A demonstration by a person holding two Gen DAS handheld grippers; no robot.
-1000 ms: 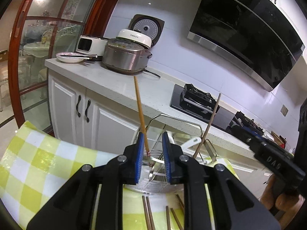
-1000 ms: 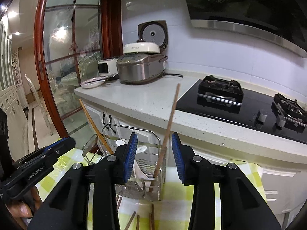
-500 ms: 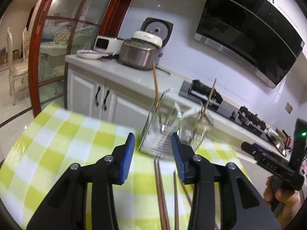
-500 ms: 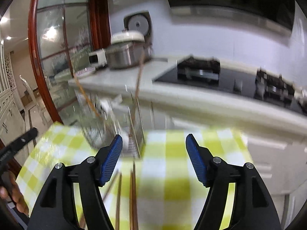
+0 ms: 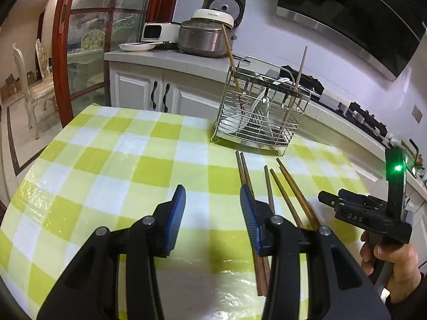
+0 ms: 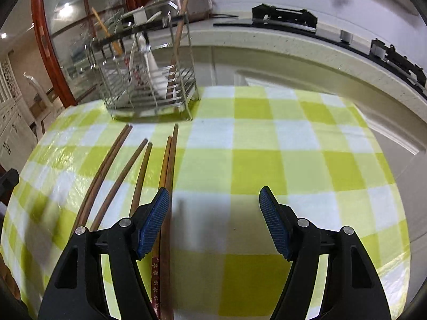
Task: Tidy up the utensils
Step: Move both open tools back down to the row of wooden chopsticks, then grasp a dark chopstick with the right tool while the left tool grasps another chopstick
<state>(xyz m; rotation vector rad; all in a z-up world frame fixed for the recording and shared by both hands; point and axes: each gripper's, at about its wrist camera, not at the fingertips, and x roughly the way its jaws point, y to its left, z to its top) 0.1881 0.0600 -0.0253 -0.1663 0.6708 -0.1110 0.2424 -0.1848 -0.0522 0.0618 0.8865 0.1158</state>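
The left gripper (image 5: 212, 206) is spread wide and empty. Ahead of it the wire caddy (image 5: 260, 112) already holds two chopsticks (image 5: 299, 80). The right gripper (image 6: 214, 221), also released, has six loose chopsticks (image 6: 114, 165) at its left finger.

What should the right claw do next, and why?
Probably shift the right claw a little to its left and lower it over the nearest pair of chopsticks. Both claws are open and empty, several chopsticks lie loose on the tablecloth, and only two stand in the wire rack. That pair lies just past its left finger, outside the gap.
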